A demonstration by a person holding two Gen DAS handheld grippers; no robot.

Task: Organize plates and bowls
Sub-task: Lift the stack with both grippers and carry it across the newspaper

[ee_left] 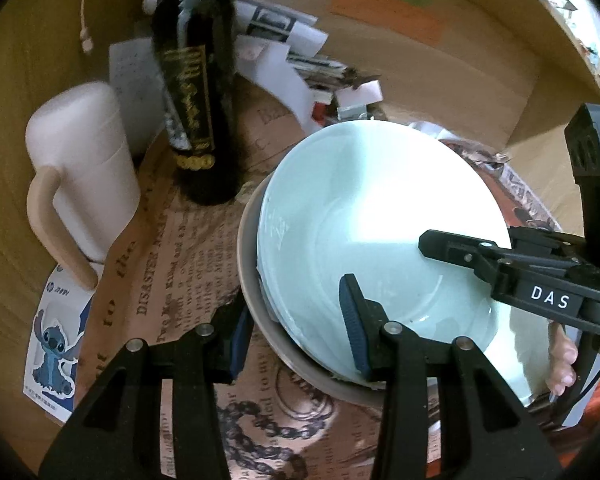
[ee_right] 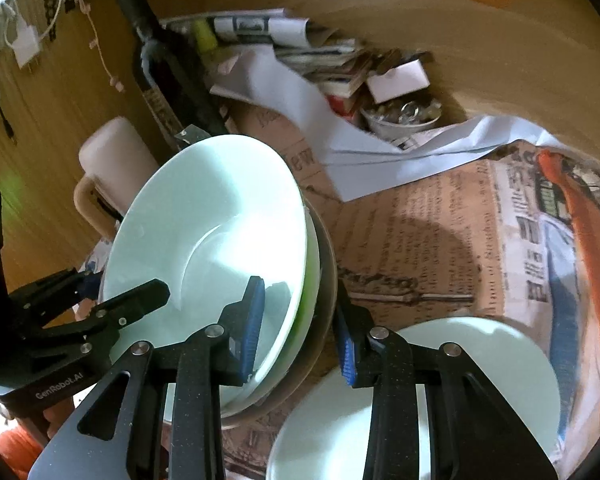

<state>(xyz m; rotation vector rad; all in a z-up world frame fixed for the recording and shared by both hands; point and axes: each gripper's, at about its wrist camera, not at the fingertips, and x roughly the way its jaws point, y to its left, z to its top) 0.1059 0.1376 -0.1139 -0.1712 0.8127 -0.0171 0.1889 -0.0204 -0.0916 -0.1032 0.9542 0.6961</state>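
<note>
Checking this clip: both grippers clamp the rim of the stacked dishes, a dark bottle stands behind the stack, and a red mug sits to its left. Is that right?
One detail is off: the mug is pale cream with a tan handle, not red, as the left wrist view shows. The rest holds: the left gripper and right gripper each straddle the rim of the stacked dishes, and the dark bottle stands behind them.

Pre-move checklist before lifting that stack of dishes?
1. Left tongs straddle the near rim of the stack: ok.
2. Right tongs straddle the opposite rim: ok.
3. Pads pressing firmly on the rims: cannot tell.
4. Pale plates seated in the grey bowl: ok.
5. Dark bottle stands close behind the stack: not ok.
6. Loose plate lies clear of the stack: ok.
</note>
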